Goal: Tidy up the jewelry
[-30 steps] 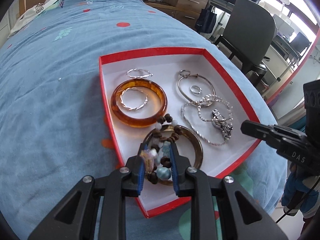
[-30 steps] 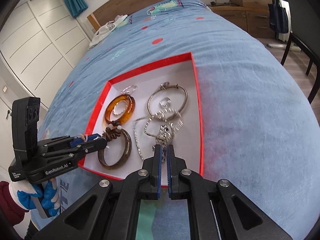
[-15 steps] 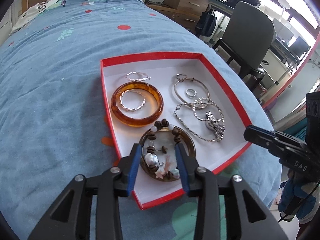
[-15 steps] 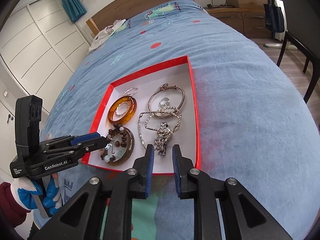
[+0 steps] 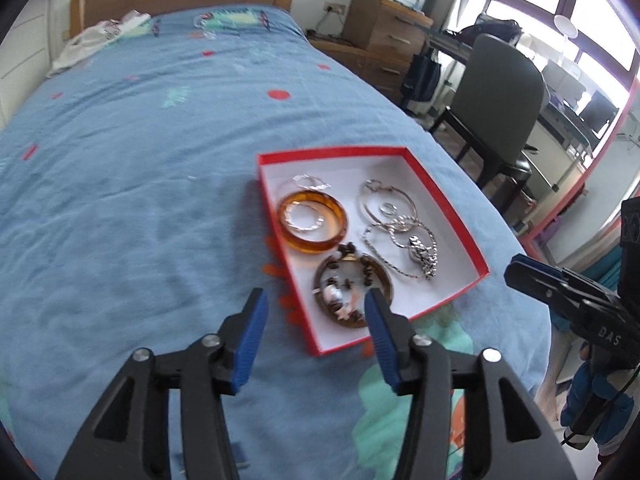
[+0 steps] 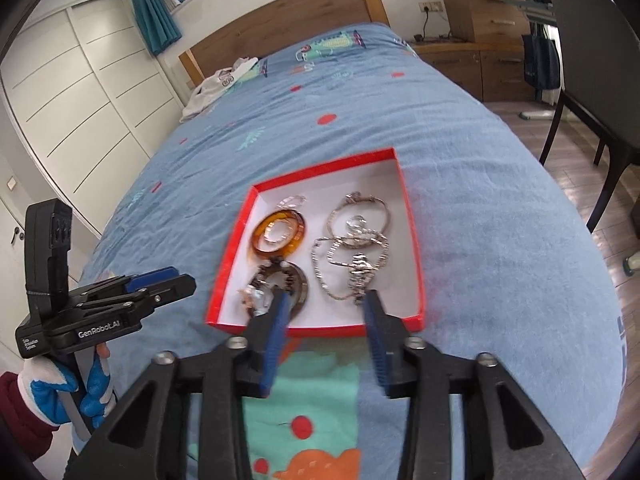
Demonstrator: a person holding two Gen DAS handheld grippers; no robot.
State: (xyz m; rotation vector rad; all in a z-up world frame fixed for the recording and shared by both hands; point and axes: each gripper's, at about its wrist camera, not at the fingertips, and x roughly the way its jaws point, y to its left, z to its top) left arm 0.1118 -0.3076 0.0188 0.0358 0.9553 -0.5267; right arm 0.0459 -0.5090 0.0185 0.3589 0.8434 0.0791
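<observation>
Holding two grippers above the near edge of a blue bedspread (image 6: pixel 500 184), we list what lies before us.

Left gripper (image 5: pixel 314 306): jaws opening, nothing between the blue pads, which hang in the air clear of the jewelry.

Right gripper (image 6: pixel 326 300): jaws likewise opening and empty; its pads (image 6: pixel 276 336) frame the near rim of the box from above without touching it.

Red box (image 5: pixel 442 210), white inside, resting flat on the bedspread near the foot of the bed. Contents, all inside its walls:
- amber bangle (image 5: pixel 312 222), lying flat, with a thin twisted silver ring (image 5: pixel 304 218) inside its circle;
- a second thin silver ring (image 5: pixel 310 181) just beyond the amber bangle, near the far wall;
- dark brown bangle (image 5: pixel 354 290) nearest to us, with a beaded bracelet (image 5: pixel 348 276) heaped in and across it, brown beads and a few pale ones;
- large silver hoop (image 5: pixel 386 204) with a small ring (image 5: pixel 387 209) inside it;
- silver chains (image 5: pixel 404 248), tangled together, overlapping the hoop's near edge and ending in a chunky silver piece (image 5: pixel 422 254).

Each gripper shows in the other's view, carried by a hand in a blue and white glove (image 6: pixel 64 396).

Beyond the bed: a wooden headboard (image 6: pixel 280 28), white clothing (image 6: pixel 216 84) by it, a dark chair (image 5: pixel 496 96).
</observation>
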